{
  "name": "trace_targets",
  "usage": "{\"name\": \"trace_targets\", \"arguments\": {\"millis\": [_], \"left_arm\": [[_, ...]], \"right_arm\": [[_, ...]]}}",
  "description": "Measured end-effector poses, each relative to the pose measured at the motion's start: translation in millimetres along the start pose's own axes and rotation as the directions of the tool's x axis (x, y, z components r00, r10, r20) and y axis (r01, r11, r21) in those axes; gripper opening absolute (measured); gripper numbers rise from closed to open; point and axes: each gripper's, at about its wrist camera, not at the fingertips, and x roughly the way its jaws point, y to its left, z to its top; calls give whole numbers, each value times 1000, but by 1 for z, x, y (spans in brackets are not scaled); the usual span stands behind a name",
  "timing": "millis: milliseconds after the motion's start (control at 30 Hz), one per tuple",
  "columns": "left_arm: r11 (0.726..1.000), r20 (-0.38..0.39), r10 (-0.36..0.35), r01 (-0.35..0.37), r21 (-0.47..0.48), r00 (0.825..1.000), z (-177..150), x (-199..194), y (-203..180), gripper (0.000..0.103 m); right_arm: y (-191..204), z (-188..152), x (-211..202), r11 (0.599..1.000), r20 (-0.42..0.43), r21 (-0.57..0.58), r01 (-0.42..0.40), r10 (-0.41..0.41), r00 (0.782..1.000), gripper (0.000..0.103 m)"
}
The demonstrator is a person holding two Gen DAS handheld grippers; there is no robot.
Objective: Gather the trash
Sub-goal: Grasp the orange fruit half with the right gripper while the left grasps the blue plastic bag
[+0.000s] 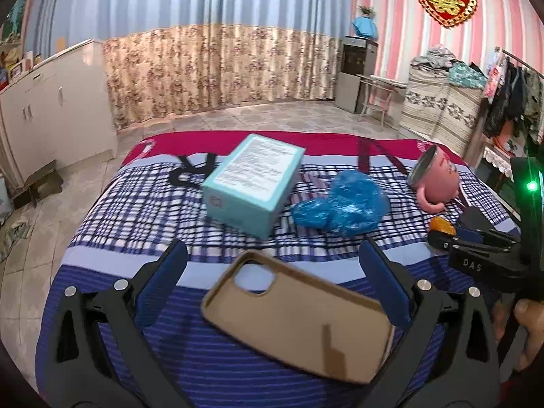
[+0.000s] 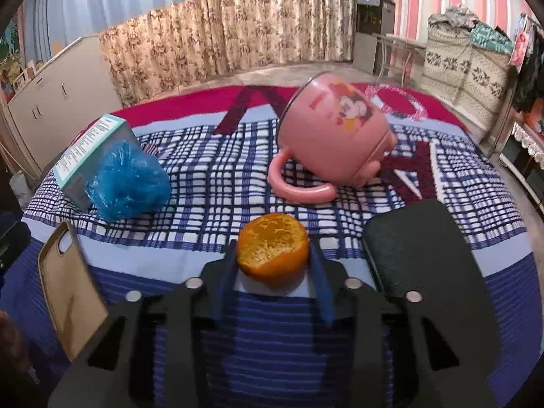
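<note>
An orange peel (image 2: 273, 250) sits between the fingers of my right gripper (image 2: 272, 261), which is shut on it on the plaid cloth (image 2: 217, 183); the peel also shows in the left wrist view (image 1: 441, 227). A crumpled blue plastic bag (image 1: 343, 205) lies mid-table, also in the right wrist view (image 2: 127, 180). My left gripper (image 1: 272, 265) is open, its fingers either side of a tan phone case (image 1: 299, 319) that lies on the cloth. The case shows at the left of the right wrist view (image 2: 69, 294).
A teal box (image 1: 253, 178) stands behind the case, beside the blue bag. A pink mug (image 2: 335, 136) lies on its side. A black wallet-like case (image 2: 431, 251) lies right of the peel. Cabinets (image 1: 51, 108) stand left, a clothes rack (image 1: 510, 102) right.
</note>
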Motion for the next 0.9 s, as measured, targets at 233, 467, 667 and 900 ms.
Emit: {"name": "trace_targets", "arguments": {"millis": [233, 467, 667, 900], "left_arm": [[996, 19, -47, 45, 72, 999, 17, 8, -33, 97], [991, -74, -80, 87, 102, 994, 29, 50, -64, 83], [986, -186, -77, 103, 132, 979, 26, 86, -75, 51], [981, -165, -114, 137, 134, 980, 24, 60, -81, 32]], "right_arm": [[-10, -6, -32, 1000, 78, 4, 18, -18, 997, 31], [-39, -17, -58, 998, 104, 48, 43, -48, 993, 31], [-62, -19, -76, 994, 122, 89, 56, -67, 990, 31], [-86, -26, -101, 987, 157, 150, 58, -81, 984, 31]]}}
